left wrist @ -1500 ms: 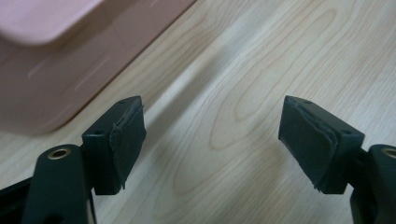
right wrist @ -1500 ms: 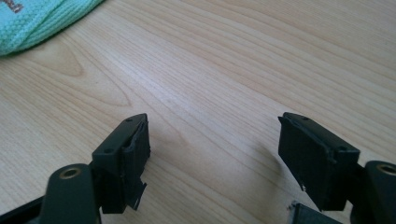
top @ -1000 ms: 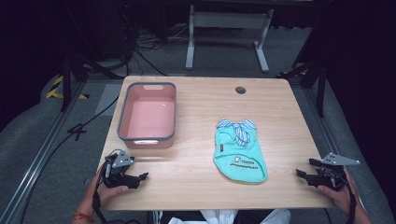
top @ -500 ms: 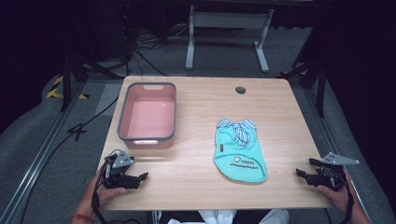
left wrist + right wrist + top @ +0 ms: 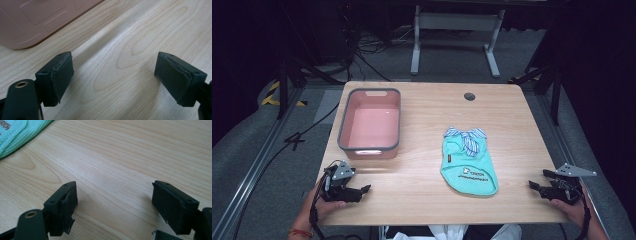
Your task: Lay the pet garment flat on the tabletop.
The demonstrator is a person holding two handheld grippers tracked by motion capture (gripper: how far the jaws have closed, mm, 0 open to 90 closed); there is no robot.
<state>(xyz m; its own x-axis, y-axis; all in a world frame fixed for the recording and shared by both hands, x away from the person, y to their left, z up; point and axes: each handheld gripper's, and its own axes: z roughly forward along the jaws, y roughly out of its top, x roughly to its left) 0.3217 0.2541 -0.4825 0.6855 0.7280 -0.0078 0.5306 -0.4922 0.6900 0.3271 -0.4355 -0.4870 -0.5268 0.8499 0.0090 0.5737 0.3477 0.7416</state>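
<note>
A small teal garment [image 5: 469, 162] with a striped collar lay flat on the wooden surface [image 5: 422, 195], right of centre. A pink tub [image 5: 371, 122] with a grey rim stood well apart to its left. The left tongs [image 5: 358, 192] rested near the tub's front, open and empty; the right tongs [image 5: 536, 186] rested at the right edge, also open and empty. Work seemed not yet begun; the next move likely called for reaching the garment's hem.
</note>
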